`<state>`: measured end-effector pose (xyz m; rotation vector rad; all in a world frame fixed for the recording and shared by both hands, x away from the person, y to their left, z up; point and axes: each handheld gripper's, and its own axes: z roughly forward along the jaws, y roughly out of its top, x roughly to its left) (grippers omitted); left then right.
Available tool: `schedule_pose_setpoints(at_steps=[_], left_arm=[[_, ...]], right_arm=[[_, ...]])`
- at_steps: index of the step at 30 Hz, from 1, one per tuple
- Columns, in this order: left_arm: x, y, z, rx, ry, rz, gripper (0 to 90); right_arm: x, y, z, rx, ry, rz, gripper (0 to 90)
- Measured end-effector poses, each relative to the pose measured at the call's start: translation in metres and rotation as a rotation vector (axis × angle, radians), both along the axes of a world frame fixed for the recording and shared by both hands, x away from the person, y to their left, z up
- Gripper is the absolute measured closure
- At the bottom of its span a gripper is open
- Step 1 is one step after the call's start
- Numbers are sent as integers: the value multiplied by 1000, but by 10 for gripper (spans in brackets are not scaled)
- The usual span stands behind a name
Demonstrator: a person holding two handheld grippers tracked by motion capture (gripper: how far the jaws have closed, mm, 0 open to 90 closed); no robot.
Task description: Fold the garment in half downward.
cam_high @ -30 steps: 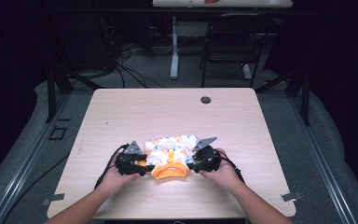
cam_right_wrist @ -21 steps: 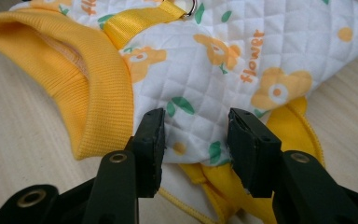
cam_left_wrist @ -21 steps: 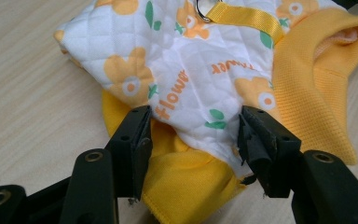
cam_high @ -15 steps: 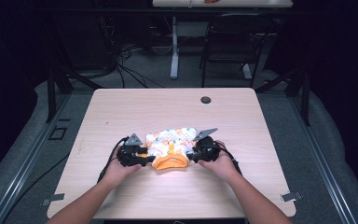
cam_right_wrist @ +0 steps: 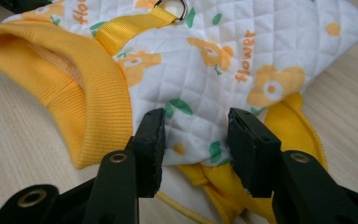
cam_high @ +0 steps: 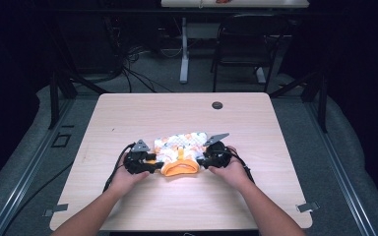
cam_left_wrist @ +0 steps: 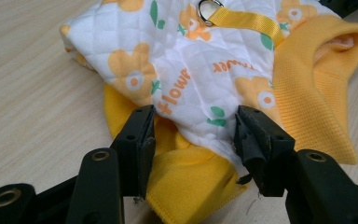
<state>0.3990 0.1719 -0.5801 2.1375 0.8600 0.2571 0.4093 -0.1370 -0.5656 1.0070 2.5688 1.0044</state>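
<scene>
A small quilted white garment [cam_high: 182, 144] with orange flowers and a yellow ribbed collar [cam_high: 179, 168] lies at the table's near middle. My left gripper [cam_high: 152, 162] is at its left edge and my right gripper [cam_high: 203, 160] at its right edge, each held in a hand. In the left gripper view the open jaws [cam_left_wrist: 193, 121] straddle a white corner of the garment [cam_left_wrist: 191, 70] over yellow trim. The right gripper [cam_right_wrist: 196, 123] is open around the opposite white edge [cam_right_wrist: 242, 56]. A yellow strap with a metal ring [cam_left_wrist: 208, 9] runs down the garment's back.
The pale wooden table [cam_high: 177, 113] has a black round grommet [cam_high: 217, 105] near its far edge. Beyond it stand a dark chair [cam_high: 246, 44] and a desk leg, with cables on the grey floor. Both forearms enter from the bottom.
Both hands, the grippers and the garment have shifted slightly away from the person, toward the table's middle. The grippers stay at the garment's two sides.
</scene>
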Motion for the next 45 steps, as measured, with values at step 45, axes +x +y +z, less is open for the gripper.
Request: schedule_pose_setpoints(at_steps=[45], left_arm=[[-33,5,41,-14,-57,7,494]], right_arm=[[-45,-2,48,-18,-102,9,437]])
